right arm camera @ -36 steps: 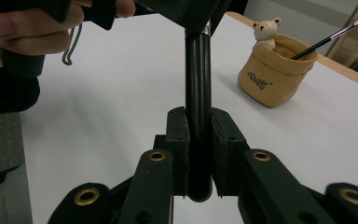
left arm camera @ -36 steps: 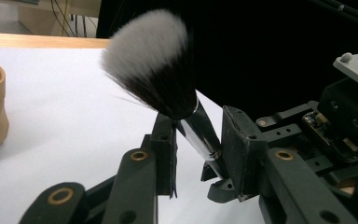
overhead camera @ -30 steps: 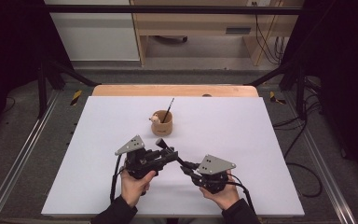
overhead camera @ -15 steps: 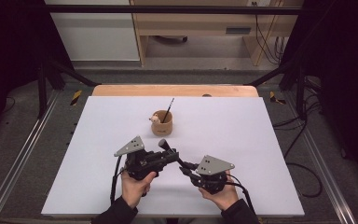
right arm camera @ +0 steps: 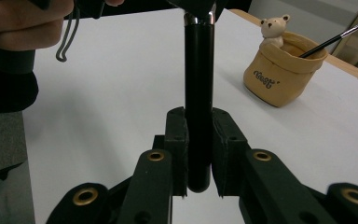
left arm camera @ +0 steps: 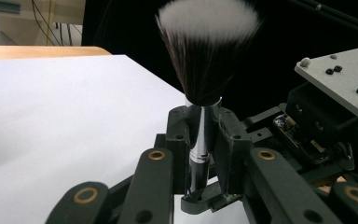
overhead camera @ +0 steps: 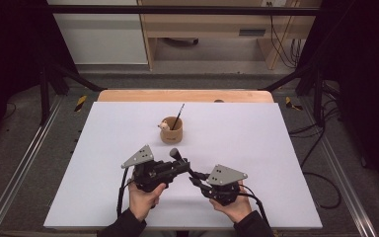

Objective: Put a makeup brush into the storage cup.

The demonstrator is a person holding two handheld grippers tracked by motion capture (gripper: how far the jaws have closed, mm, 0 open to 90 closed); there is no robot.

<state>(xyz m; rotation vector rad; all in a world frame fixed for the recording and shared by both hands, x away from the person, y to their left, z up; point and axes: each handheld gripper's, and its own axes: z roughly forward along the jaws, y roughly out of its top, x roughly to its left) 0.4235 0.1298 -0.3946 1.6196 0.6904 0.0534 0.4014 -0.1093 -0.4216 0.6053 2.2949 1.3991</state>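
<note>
Both my grippers clamp one brush (left arm camera: 204, 56): left (left arm camera: 200, 135) on its ferrule, jaws just closing; right (right arm camera: 199, 140) on its handle. I should release right first, then carry it to the cup (overhead camera: 171, 132), upper centre.

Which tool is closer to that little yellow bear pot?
Left. The left tool sits just below the pot; the right tool sits lower, further from it.

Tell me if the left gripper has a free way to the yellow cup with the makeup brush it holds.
Probably yes: the left gripper grips the brush, bare table lies before the cup, but the right gripper holds the handle too.
</note>
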